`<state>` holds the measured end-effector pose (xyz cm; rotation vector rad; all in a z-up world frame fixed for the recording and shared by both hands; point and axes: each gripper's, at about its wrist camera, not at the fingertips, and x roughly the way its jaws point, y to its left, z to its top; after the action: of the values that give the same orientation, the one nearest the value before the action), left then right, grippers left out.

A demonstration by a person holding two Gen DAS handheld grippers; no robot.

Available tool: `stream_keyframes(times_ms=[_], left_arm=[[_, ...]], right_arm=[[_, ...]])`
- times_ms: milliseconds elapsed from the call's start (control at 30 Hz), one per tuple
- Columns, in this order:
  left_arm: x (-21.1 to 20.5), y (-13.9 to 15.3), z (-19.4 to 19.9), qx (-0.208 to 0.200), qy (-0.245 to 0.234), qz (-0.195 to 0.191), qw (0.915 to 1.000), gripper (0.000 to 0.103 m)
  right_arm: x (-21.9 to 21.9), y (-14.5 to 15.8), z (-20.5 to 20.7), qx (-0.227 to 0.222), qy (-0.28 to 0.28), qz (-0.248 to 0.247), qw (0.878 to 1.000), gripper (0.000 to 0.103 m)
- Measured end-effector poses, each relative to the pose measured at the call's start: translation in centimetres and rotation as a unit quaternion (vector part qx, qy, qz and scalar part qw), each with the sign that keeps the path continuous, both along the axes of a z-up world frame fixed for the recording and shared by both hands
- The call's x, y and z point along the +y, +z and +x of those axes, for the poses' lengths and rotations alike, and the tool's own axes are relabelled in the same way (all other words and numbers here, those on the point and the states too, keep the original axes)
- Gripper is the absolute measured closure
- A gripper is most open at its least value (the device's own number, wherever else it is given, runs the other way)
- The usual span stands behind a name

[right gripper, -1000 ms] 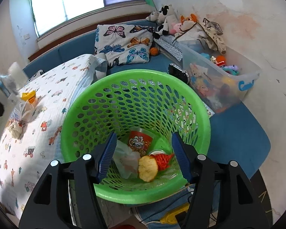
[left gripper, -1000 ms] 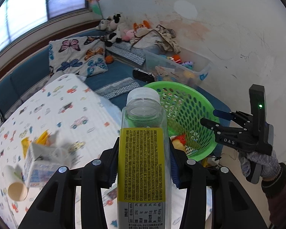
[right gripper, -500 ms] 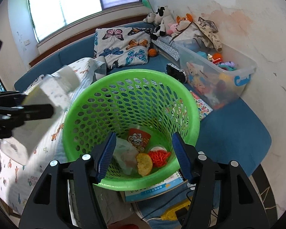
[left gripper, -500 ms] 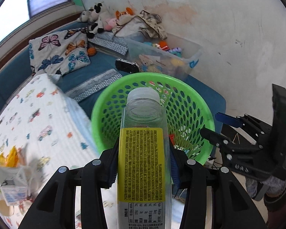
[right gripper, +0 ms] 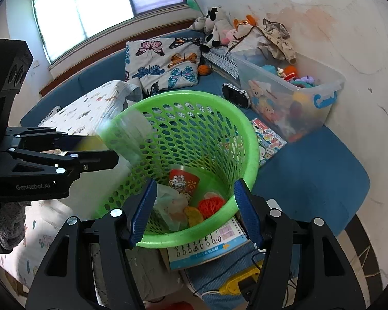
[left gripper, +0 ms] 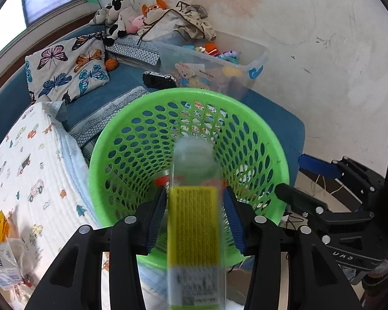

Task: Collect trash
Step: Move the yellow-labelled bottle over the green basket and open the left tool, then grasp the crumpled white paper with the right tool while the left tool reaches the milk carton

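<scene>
- Room: a blue sofa (right gripper: 310, 160) runs along a stained white wall (left gripper: 323, 51) below a bright window (right gripper: 90, 7).
- On the sofa: a butterfly-print pillow (right gripper: 165, 64), a heap of plush toys (right gripper: 219, 29), and a clear plastic storage bin (right gripper: 292, 98) filled with toys.
- A white blanket with a small cartoon print (left gripper: 31, 170) covers the surface at the left; a crumpled carton (left gripper: 2, 266) lies on it at the lower left.
- A green perforated basket (left gripper: 266, 139) stands between the blanket and the sofa, resting on a notebook (right gripper: 207, 248). It contains a red printed cup (right gripper: 183, 180), a clear bag (right gripper: 172, 206), and orange scraps.
- Task item: a clear plastic bottle (left gripper: 192, 222) with a yellow label and a white cap, motion-blurred, positioned above the basket opening.
- Left gripper (left gripper: 194, 219): jaws opening; the bottle is between the blue pads, and a gap shows on each side of it.
- Right gripper (right gripper: 194, 211): jaws moderately wide, holding nothing, framing the near rim of the basket.
</scene>
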<state>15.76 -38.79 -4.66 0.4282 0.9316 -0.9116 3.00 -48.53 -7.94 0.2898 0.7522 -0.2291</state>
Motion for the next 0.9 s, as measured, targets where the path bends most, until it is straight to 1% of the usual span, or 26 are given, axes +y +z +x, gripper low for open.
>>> stream_keyframes(times_ms=[33, 133, 233, 400, 600, 800, 900], left_arm=[[-0.1, 0.1, 0.0, -0.001, 0.000, -0.003, 1.0000, 0.050], [0.0, 0.6, -0.5, -0.011, -0.005, -0.007, 0.9999, 0.050], [0.5, 0.9, -0.7, -0.010, -0.003, -0.015, 0.9998, 0.050], [2.4, 1.3, -0.9, -0.012, 0.007, -0.024, 0.9996, 0.050], [6.6, 1.9, -1.0, -0.020, 0.033, -0.035, 0.9987, 0.050], [11.9, 1.8, -0.4, -0.025, 0.069, -0.039, 0.9965, 0.050], [15.4, 1.6, -0.2, -0.027, 0.095, -0.039, 0.9944, 0.050]], right_arm=[[-0.1, 0.0, -0.1, 0.000, -0.001, 0.001, 1.000, 0.040], [-0.1, 0.0, -0.2, -0.001, -0.001, 0.003, 1.000, 0.040], [-0.1, 0.1, -0.4, -0.003, 0.001, 0.003, 1.000, 0.040], [0.7, 0.5, -0.4, -0.006, 0.007, 0.002, 1.000, 0.040], [2.6, 1.3, 0.2, -0.013, 0.023, -0.002, 1.000, 0.038], [5.1, 2.1, 0.9, -0.019, 0.043, -0.005, 0.999, 0.036], [6.9, 2.4, 1.6, -0.021, 0.059, -0.008, 0.998, 0.035]])
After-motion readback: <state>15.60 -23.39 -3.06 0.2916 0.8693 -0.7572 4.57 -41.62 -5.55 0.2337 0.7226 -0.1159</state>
